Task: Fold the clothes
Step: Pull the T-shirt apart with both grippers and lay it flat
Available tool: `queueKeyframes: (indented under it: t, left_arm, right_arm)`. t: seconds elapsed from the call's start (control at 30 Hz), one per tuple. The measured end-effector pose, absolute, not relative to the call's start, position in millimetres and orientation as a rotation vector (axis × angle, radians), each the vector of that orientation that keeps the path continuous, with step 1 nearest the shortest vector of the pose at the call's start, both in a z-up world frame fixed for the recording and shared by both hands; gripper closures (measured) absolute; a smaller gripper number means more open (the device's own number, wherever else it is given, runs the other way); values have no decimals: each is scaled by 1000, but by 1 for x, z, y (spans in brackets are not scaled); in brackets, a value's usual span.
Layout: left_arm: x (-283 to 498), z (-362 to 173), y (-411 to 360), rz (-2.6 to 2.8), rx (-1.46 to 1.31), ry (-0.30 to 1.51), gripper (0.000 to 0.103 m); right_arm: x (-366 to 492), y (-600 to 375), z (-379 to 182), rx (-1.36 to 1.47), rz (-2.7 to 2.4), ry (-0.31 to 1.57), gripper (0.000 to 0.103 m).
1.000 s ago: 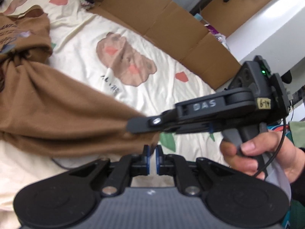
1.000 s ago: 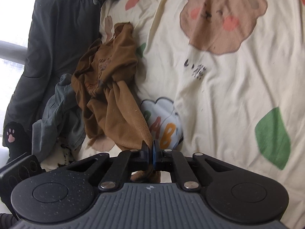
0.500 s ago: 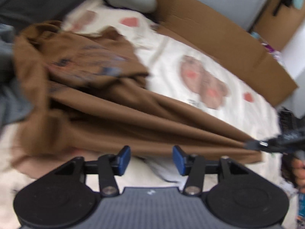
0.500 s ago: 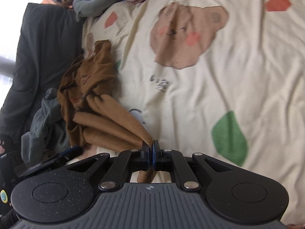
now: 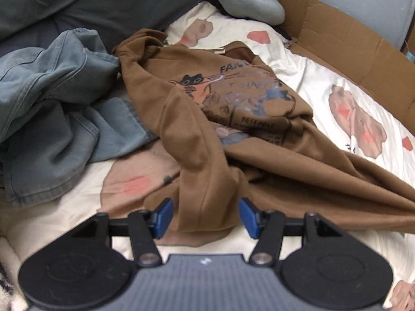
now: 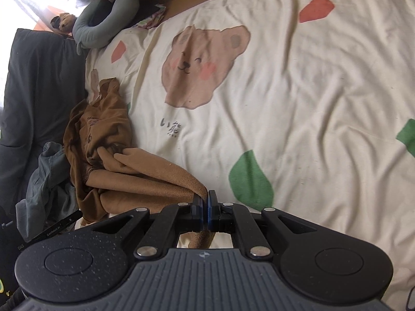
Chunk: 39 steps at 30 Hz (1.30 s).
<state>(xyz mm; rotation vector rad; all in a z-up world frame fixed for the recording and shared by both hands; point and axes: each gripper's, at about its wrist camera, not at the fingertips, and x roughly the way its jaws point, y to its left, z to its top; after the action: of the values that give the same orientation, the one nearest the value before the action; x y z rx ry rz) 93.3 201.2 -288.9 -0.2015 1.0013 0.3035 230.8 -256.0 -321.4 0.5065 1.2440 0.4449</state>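
Note:
A brown printed t-shirt (image 5: 233, 119) lies crumpled on the cream bear-print bedsheet (image 5: 311, 59). My left gripper (image 5: 205, 216) is open, and a fold of the brown shirt lies between its blue pads (image 5: 162, 216) without being pinched. In the right wrist view the brown shirt (image 6: 116, 160) stretches from a heap at the left to my right gripper (image 6: 205, 202), which is shut on the shirt's edge. A bit of that fabric hangs below the shut fingers.
Blue-grey denim clothing (image 5: 52, 103) lies left of the shirt, against a dark grey cushion (image 5: 103, 2). A grey neck pillow (image 6: 103, 23) and flattened cardboard (image 5: 350, 41) sit at the bed's far edge. The sheet (image 6: 311, 129) spreads wide to the right.
My left gripper let go, opened wide and swung left over the shirt's heap. The right gripper kept its hold and pulled the shirt's edge to the right across the sheet.

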Motion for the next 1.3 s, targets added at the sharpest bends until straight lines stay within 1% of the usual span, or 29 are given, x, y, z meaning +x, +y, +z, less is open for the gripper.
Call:
queueKeyframes:
  t: [0.03, 0.1, 0.23, 0.27, 0.3, 0.37, 0.4, 0.6, 0.83, 1.0, 1.3]
  left_arm:
    - [95, -293, 201, 298, -195, 1005, 46]
    - [98, -300, 200, 287, -181, 1014, 50]
    - [103, -314, 195, 264, -193, 1027, 63]
    - [104, -316, 191, 259, -188, 1029, 72]
    - [105, -317, 190, 261, -185, 1029, 84]
    - [106, -317, 189, 260, -185, 1024, 93]
    - [106, -315, 189, 257, -187, 1019, 94]
    - [104, -294, 199, 230, -177, 977, 99]
    - [101, -257, 215, 210, -203, 941, 99]
    - [91, -230, 213, 174, -226, 919, 100]
    - [56, -208, 201, 126, -267, 940, 100]
  right_arm:
    - [230, -258, -321, 504, 434, 1241, 103]
    - [228, -264, -321, 512, 416, 1237, 103]
    - [223, -273, -320, 524, 394, 1239, 103]
    - [221, -275, -321, 524, 390, 1239, 103]
    - [219, -276, -321, 523, 386, 1240, 103]
    - [216, -278, -320, 515, 378, 1236, 103]
    - [215, -281, -319, 517, 371, 1232, 103]
    - [206, -300, -313, 528, 325, 1208, 103]
    - [196, -329, -303, 533, 263, 1170, 103]
    - [182, -350, -294, 531, 229, 1155, 103]
    - [149, -382, -274, 544, 174, 1122, 103]
